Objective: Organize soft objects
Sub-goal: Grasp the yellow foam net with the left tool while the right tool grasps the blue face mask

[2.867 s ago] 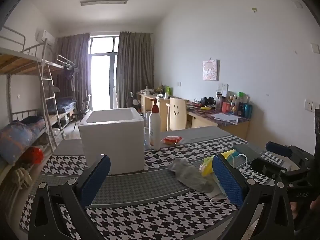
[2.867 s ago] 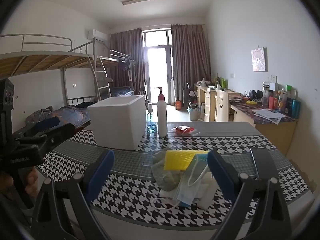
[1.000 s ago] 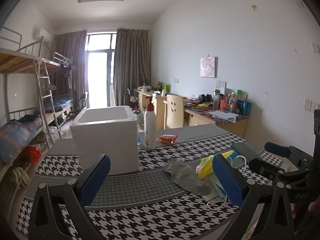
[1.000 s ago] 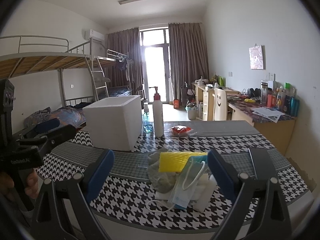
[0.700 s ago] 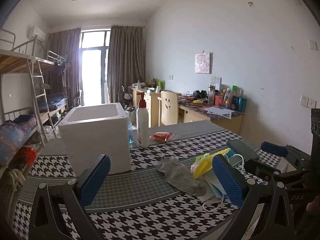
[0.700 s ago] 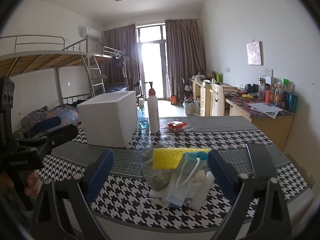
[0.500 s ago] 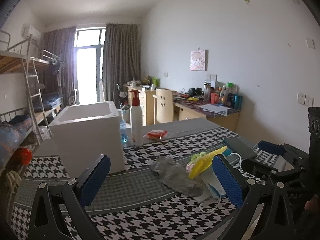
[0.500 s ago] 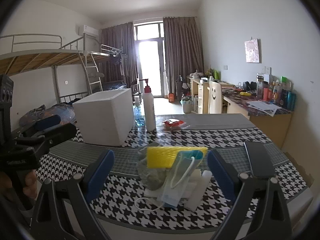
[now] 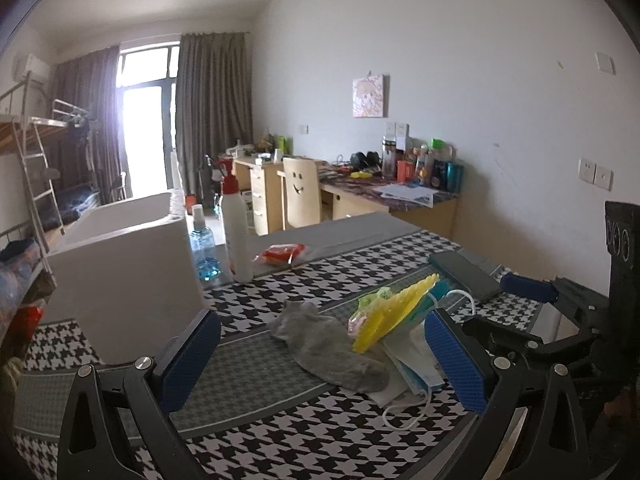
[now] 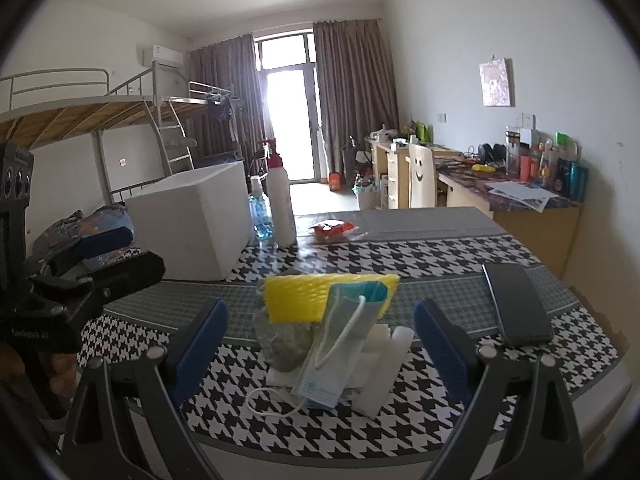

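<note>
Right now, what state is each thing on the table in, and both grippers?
left gripper: open, empty.
right gripper: open, empty.
white foam box: lid off, upright.
pump bottle: upright.
grey sock: crumpled, lying flat.
yellow sponge: tilted on the pile.
face mask: draped over the pile.
phone: lying flat, screen dark.

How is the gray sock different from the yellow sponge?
The sock is gray and lies flat and limp on the table; the sponge is bright yellow and sits tilted, propped on the pile. The sock is long with a rumpled shape; the sponge is a straight-edged slab. Both are in the same heap near the table's front edge, and neither is held by a gripper.
</note>
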### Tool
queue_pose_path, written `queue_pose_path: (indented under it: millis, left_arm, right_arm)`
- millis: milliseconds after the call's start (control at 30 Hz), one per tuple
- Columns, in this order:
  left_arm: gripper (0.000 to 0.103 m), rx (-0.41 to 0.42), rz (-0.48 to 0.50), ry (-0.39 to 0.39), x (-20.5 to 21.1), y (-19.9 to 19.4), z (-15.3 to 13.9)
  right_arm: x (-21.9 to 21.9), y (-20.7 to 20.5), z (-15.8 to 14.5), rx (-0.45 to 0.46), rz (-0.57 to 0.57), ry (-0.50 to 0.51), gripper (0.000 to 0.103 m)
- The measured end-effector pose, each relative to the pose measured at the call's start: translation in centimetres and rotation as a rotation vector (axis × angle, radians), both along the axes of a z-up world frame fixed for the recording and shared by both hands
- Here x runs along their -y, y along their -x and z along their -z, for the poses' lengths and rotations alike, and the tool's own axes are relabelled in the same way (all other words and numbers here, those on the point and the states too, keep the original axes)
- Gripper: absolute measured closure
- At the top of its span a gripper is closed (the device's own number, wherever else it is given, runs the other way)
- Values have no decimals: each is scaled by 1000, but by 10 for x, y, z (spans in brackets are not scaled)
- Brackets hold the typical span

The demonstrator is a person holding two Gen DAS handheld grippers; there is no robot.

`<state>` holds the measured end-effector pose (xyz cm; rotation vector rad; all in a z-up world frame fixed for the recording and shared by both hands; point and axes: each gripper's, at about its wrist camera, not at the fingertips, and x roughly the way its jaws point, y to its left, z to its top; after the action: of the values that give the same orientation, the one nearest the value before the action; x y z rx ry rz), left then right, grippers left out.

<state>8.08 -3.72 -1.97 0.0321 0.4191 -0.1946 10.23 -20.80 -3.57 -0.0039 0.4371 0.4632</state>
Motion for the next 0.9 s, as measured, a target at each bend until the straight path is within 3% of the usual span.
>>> queue_pose_path:
  millis: [367,800,900]
  left_arm:
    - [1,-58,53,-25,14,-30,15]
    - [1,-147,139,3,20,-68,33]
    - [14,-174,179,-47,30,-78,42]
  right_arm:
    - [8,-16,10,-43,26,7,7]
    - [16,-34,28,-98,32,5,7]
    - [17,-38,33,-115,31,6,7]
